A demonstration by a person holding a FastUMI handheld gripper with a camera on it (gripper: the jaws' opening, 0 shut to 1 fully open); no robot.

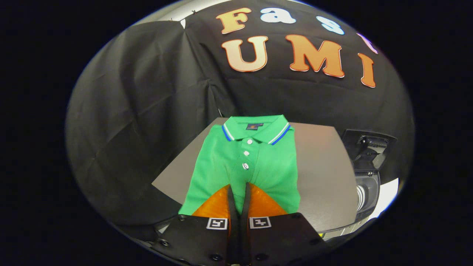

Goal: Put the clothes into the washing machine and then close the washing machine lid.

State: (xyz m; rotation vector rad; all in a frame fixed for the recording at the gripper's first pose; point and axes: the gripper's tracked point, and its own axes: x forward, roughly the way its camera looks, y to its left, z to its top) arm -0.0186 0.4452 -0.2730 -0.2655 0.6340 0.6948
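Observation:
A folded green polo shirt [255, 162] with a blue-and-white striped collar and white buttons lies on a grey table [321, 177], collar pointing away from me. My gripper [239, 186] sits over the shirt's near end, just below the lowest button. Its two fingers stand nearly together with a thin strip of green fabric pinched between them. To the right of the table is the washing machine [367, 192], its dark lid [369, 147] raised and its round opening partly visible.
Black cloth walls close in the booth behind and to the left of the table. The table's left edge [173, 166] runs diagonally toward me. Bare grey table lies between the shirt and the washing machine.

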